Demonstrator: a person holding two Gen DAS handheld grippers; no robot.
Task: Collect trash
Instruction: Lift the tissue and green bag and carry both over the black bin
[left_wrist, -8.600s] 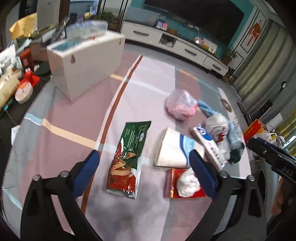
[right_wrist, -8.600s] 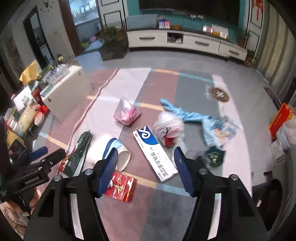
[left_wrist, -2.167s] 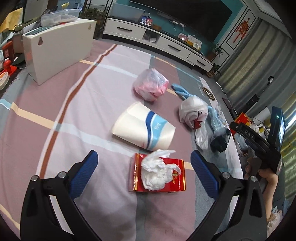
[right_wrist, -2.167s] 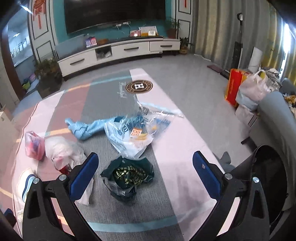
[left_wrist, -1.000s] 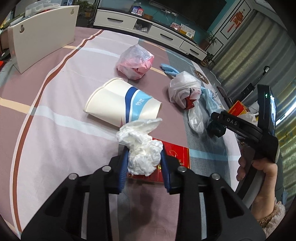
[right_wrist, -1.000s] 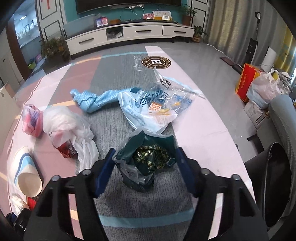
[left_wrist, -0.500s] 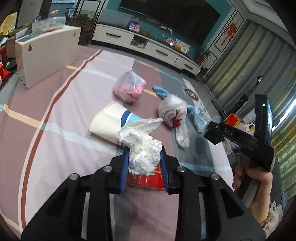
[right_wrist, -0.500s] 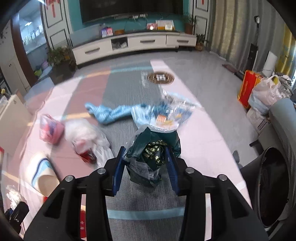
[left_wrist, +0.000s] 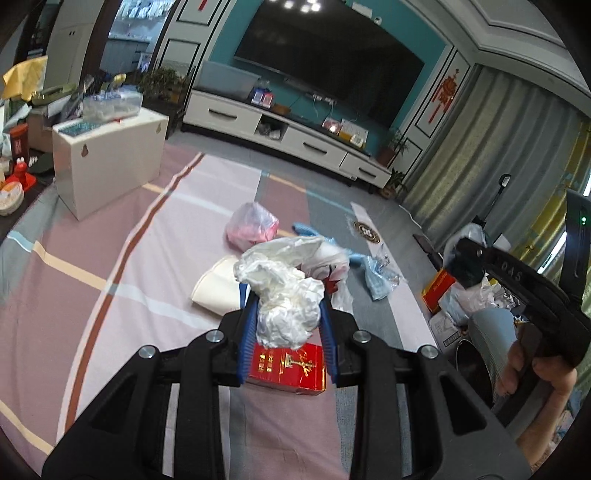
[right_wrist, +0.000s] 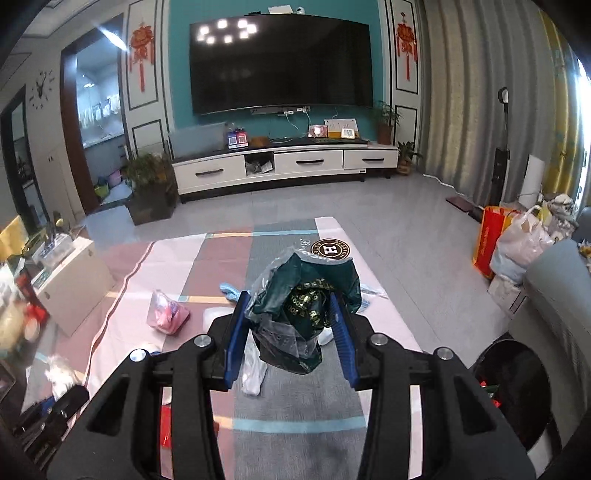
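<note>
We hold two grippers, and each is clamped on one piece of trash. In the left wrist view, the left gripper (left_wrist: 286, 317) sits at lower centre with its two blue pads closed against a single crumpled white tissue wad (left_wrist: 284, 291), which rises above the pads and is raised clear of the rug (left_wrist: 92, 258). Directly below the wad, at lower centre, we count one red box (left_wrist: 286, 367) lying flat on the rug. Behind the wad, partly hidden, lies one paper cup (left_wrist: 214, 288) on its side. Above it, at frame centre, sits one pink bag (left_wrist: 251, 227). To the right of the wad we see one white plastic bag (left_wrist: 332, 264), one blue cloth (left_wrist: 306, 230) and one clear printed wrapper (left_wrist: 380, 275). One white cabinet (left_wrist: 107, 162) stands at the upper left.

In the right wrist view, the right gripper (right_wrist: 290, 325) occupies lower centre, its two blue pads pressed on one dark green foil bag (right_wrist: 306, 306) inside clear film, held above the floor. The same gripper appears at the right edge of the left wrist view, gripped by one hand (left_wrist: 535, 373). We count one black bin (right_wrist: 513, 384) at the lower right of the right wrist view, partly cut off by the frame; something red shows inside it, too small to identify. One television (right_wrist: 279, 62) fills the upper centre, above one long white media unit (right_wrist: 284, 164).
</note>
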